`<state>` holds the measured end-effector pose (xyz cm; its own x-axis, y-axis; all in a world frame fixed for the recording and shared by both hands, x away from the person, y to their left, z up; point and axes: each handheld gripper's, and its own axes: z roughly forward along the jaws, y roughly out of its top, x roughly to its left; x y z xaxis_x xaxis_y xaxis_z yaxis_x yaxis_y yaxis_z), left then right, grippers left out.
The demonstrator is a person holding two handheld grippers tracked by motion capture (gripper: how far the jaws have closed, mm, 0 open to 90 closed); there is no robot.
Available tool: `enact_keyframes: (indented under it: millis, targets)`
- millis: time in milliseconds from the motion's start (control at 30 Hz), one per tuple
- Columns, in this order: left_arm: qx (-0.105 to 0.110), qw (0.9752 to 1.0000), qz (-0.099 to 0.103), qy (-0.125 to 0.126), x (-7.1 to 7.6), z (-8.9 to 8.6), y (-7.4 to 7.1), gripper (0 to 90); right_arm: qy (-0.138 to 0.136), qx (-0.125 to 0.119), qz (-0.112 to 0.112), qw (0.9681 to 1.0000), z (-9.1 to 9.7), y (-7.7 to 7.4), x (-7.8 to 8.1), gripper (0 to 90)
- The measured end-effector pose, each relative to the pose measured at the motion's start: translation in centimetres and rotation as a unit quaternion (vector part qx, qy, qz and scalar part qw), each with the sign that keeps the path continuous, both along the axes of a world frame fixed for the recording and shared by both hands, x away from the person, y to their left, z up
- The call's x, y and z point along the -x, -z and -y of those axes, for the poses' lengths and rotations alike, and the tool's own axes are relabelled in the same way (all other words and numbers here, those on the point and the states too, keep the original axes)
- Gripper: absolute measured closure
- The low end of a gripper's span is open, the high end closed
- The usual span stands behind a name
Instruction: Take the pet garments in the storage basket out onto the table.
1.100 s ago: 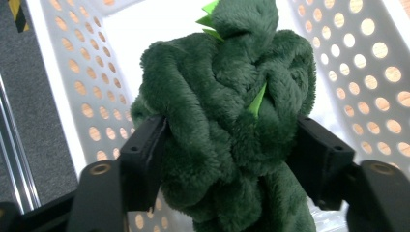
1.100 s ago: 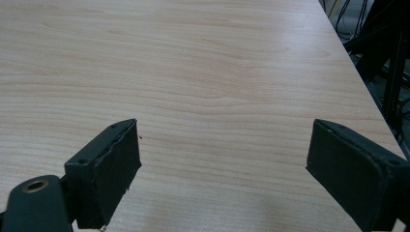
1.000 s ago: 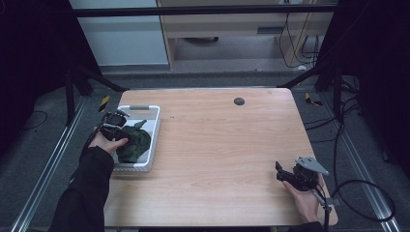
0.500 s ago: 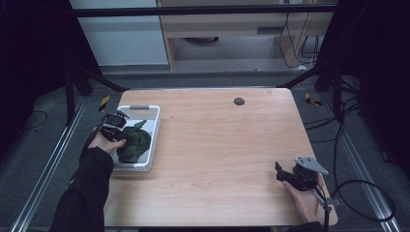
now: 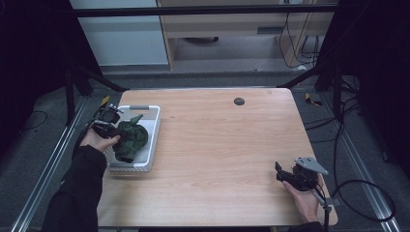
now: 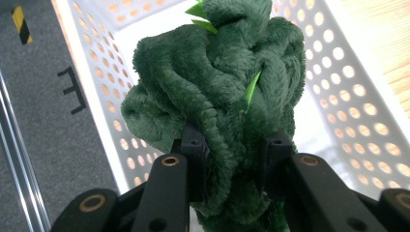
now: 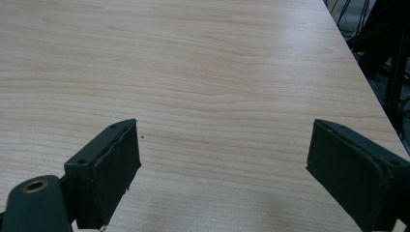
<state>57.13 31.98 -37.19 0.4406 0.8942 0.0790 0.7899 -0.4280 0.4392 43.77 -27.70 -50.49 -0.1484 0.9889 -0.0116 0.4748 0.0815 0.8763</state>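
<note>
Nearest the person, the right tongs [image 5: 279, 172] rest wide apart and empty on the tabletop [image 5: 222, 145]. Farther off at the left, the left tongs [image 6: 232, 150] have just closed on the green plush toy [image 6: 217, 92], pinching a fold over the white perforated basket [image 5: 151, 130]. Raise it straight and slowly, since so narrow a bite of soft pile could slip.
</note>
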Motion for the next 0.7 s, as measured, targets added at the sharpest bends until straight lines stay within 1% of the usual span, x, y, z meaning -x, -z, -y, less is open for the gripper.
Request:
enact_keyframes:
  millis: [33,167,267,333,467,700]
  targets:
    - [-0.001,1.0000,0.004,0.004,0.1,-0.1,-0.4,69.4,-0.001,0.000,0.000,1.0000,0.0,0.0,0.0,11.4]
    - [0.010,0.9998,0.016,0.009,0.7,-0.3,-1.9,69.4,-0.001,0.000,-0.001,1.0000,0.0,0.0,0.0,11.4]
    - [0.004,0.9997,0.019,0.018,1.2,-0.2,-2.9,69.4,-0.001,0.001,-0.001,1.0000,0.0,0.0,0.0,11.4]
    - [0.007,0.9995,0.022,0.023,1.5,-0.2,-3.6,69.4,-0.001,0.001,0.000,1.0000,0.0,0.0,0.0,11.5]
    - [0.003,0.9991,0.024,0.035,2.1,-0.1,-4.8,69.4,-0.001,0.001,-0.001,1.0000,0.0,0.0,0.0,11.4]
    - [-0.004,0.9978,0.030,0.059,3.1,0.5,-6.5,69.4,-0.001,0.002,-0.001,1.0000,0.0,0.0,0.0,11.4]
